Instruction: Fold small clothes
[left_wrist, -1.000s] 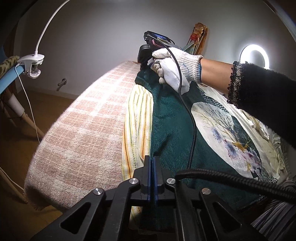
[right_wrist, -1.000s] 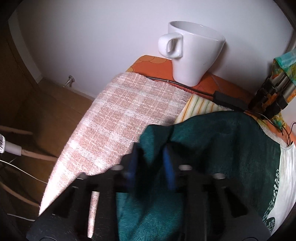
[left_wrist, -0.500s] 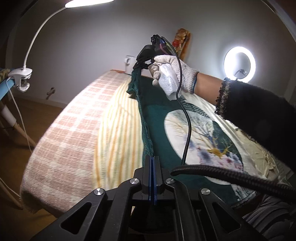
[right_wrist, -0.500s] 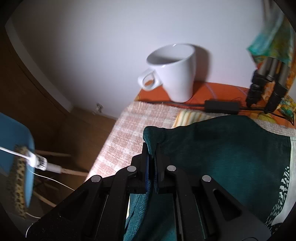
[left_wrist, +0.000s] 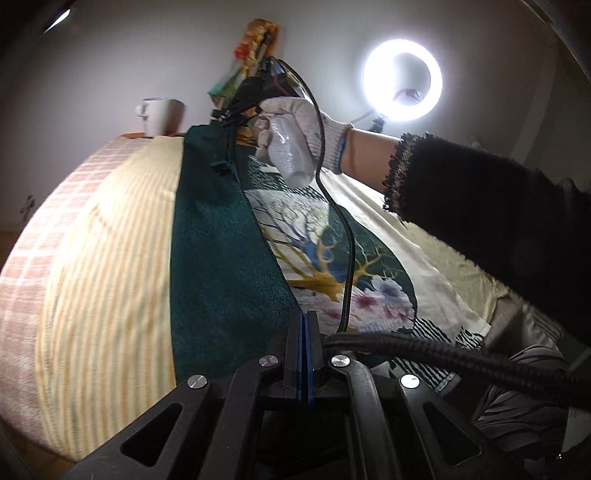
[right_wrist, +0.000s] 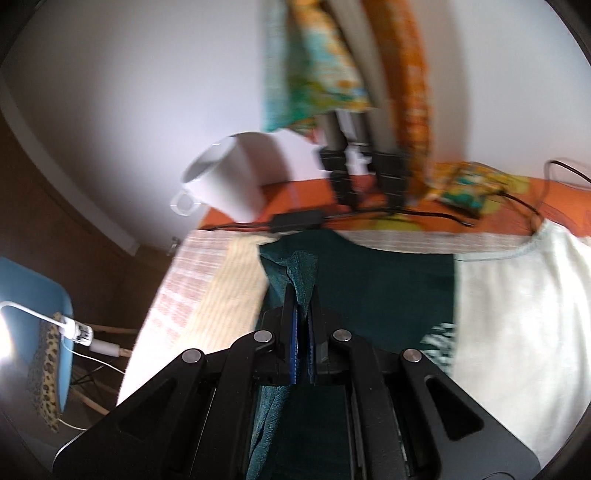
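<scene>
Left wrist view: your left gripper and right gripper each pinch the green edge of the printed garment, lifted over the striped cloth; first fold under way, unfinished.

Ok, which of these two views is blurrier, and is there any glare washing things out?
Right wrist view is blurrier: the mug and hanging cloth smear with motion, though the green shirt near the fingers stays fairly sharp. Left wrist view is sharper, but the ring light blows out, and fisheye bends the striped cloth.
</scene>
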